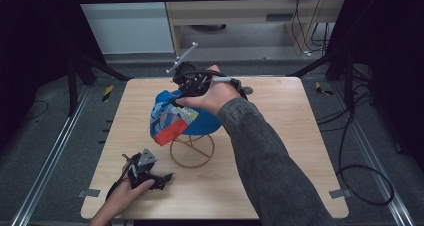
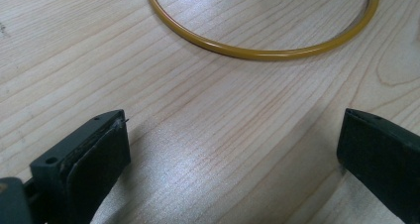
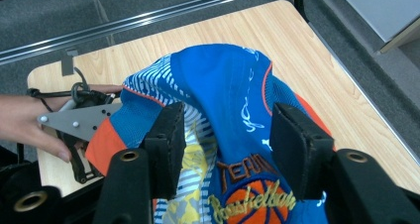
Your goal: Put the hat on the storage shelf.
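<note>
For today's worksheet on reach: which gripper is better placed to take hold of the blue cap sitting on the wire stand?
The right gripper. Its open jaws already straddle the crown of the blue cap. The left gripper rests low on the table, open, near the stand's yellow ring.

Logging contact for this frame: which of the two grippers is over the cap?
The right gripper: its open jaws straddle the blue cap on the stand. The left gripper sits open over bare table.
</note>
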The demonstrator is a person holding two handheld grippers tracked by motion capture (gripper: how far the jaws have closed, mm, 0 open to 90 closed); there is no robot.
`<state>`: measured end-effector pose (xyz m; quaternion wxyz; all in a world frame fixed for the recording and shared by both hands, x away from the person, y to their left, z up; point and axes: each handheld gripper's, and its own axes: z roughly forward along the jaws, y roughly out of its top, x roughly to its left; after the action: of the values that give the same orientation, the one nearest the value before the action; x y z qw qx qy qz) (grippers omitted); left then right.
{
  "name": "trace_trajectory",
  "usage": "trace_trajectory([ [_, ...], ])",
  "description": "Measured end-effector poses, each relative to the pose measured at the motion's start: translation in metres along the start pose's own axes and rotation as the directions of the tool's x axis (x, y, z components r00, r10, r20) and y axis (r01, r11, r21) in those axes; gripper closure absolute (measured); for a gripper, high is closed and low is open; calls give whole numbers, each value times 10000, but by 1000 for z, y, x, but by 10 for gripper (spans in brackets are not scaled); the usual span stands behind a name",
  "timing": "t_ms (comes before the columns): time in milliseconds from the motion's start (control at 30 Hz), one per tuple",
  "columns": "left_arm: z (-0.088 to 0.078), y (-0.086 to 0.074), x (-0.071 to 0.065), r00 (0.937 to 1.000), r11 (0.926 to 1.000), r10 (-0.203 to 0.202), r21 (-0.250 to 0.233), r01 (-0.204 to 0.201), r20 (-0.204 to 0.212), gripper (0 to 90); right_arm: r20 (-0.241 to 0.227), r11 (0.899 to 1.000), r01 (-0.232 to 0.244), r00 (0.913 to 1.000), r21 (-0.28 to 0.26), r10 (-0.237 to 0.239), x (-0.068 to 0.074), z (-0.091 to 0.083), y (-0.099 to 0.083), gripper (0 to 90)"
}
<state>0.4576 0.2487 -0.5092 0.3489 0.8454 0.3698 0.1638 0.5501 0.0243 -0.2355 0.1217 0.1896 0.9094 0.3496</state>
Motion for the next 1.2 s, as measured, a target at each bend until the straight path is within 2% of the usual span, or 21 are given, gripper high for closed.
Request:
trace_trajectory([
  [567,0,0,0,10000,10000,-1,4,1,-2,0,117,9998,-158,9998,73,158,4,-3,-4,281],
  [633,0,0,0,10000,10000,-1,3,1,0,0,187,9999,-149,9997,62,147,5,-4,-5,205],
  [833,0,0,0,10000,10000,-5,2,5,2,0,283,9997,-224,9994,23,223,6,-6,-7,120],
  [1200,0,0,-1,10000,10000,-28,4,28,-19,0,315,9992,-358,9988,-176,363,5,-13,-15,83],
])
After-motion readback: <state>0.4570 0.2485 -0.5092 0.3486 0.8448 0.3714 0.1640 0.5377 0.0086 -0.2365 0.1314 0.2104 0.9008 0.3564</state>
